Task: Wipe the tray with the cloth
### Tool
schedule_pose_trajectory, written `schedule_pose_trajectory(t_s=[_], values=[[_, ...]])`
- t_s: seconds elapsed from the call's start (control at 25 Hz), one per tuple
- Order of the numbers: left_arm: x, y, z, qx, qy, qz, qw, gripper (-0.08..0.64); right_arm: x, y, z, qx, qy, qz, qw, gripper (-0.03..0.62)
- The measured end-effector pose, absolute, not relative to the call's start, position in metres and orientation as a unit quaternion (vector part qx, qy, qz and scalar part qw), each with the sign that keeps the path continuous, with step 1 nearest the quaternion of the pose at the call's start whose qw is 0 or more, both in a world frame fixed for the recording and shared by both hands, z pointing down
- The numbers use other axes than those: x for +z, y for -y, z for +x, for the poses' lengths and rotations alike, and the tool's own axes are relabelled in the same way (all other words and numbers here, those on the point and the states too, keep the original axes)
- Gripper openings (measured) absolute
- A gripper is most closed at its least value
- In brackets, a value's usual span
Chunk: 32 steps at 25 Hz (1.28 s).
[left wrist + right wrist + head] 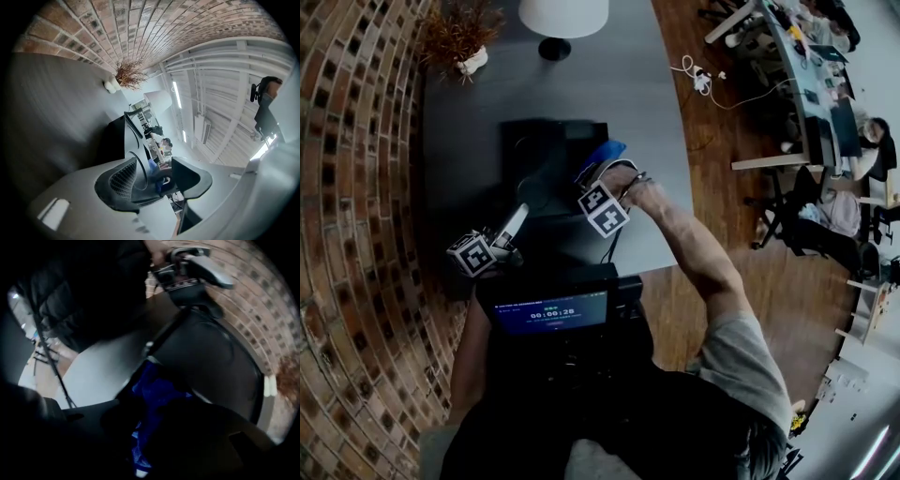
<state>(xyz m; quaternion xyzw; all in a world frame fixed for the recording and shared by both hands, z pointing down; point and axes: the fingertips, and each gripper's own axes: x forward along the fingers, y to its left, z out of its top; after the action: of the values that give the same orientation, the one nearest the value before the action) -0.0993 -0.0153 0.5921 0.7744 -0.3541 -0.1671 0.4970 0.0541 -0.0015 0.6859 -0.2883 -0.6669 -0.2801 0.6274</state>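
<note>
Grey table [487, 94]; L tool [157, 176] clamps tray [539, 150], R tool [140, 427] grips cloth [154, 390].

Darkness swallows most of the right tool [147, 425] and part of the blue cloth [157, 390]; the tray [211, 357] looks dim.

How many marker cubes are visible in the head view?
2. One cube sits on the left gripper at the black tray's edge; the other cube is on the right gripper over the tray. None seems hidden.
</note>
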Motion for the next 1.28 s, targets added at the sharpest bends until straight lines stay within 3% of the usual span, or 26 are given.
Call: schedule_pose_trajectory(t_s=[0.16, 0.4, 0.52, 0.72, 0.92, 1.0, 1.16, 1.28], values=[[0.592, 0.017, -0.100, -0.171, 0.358, 0.769, 0.501, 0.238, 0.684, 0.017, 0.077, -0.292, 0.602, -0.303, 0.679, 0.135], [0.596, 0.013, -0.102, -0.164, 0.356, 0.770, 0.503, 0.238, 0.677, 0.138, 0.053, -0.177, 0.696, 0.075, 0.691, 0.137], [0.592, 0.014, -0.102, -0.166, 0.360, 0.768, 0.502, 0.238, 0.680, 0.169, 0.053, -0.134, 0.688, 0.153, 0.697, 0.137], [0.590, 0.014, -0.098, -0.164, 0.356, 0.768, 0.507, 0.238, 0.692, 0.133, 0.064, -0.086, 0.653, 0.065, 0.750, 0.133], [0.594, 0.014, -0.101, -0.165, 0.357, 0.768, 0.505, 0.238, 0.685, 0.165, 0.058, -0.104, 0.678, 0.111, 0.719, 0.133], [0.595, 0.014, -0.100, -0.165, 0.352, 0.771, 0.504, 0.238, 0.690, 0.140, 0.063, -0.112, 0.666, 0.042, 0.736, 0.132], [0.590, 0.018, -0.101, -0.179, 0.351, 0.767, 0.506, 0.238, 0.692, 0.049, 0.074, -0.003, 0.646, -0.121, 0.754, 0.133], [0.586, 0.020, -0.099, -0.183, 0.351, 0.768, 0.503, 0.238, 0.693, 0.031, 0.074, 0.117, 0.666, -0.106, 0.729, 0.133]])
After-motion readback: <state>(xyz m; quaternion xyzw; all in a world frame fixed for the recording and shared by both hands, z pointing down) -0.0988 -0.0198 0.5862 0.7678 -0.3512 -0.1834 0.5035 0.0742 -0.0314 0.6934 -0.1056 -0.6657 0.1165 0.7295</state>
